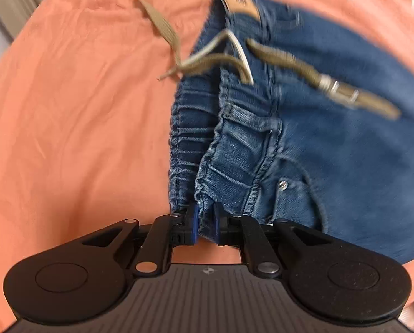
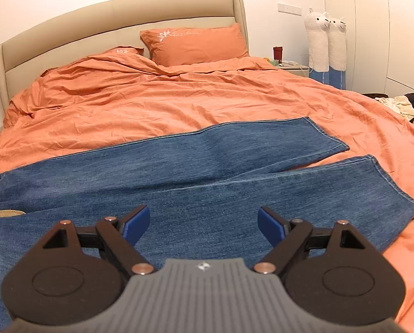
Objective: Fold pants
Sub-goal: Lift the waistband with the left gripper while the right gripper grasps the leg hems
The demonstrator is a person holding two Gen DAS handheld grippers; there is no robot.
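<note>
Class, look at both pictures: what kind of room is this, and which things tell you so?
Most likely a home bedroom: a bed with a padded headboard, an orange pillow, and white wardrobe doors along the wall.

Orange duvet (image 2: 157,102) on a bed with beige headboard (image 2: 96,25); orange pillow (image 2: 196,44); two plush alpacas (image 2: 326,44) beside white wardrobe (image 2: 373,27).

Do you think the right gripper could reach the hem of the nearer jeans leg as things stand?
Probably yes: the right gripper is open above the jeans, and nothing lies between it and that hem.
</note>
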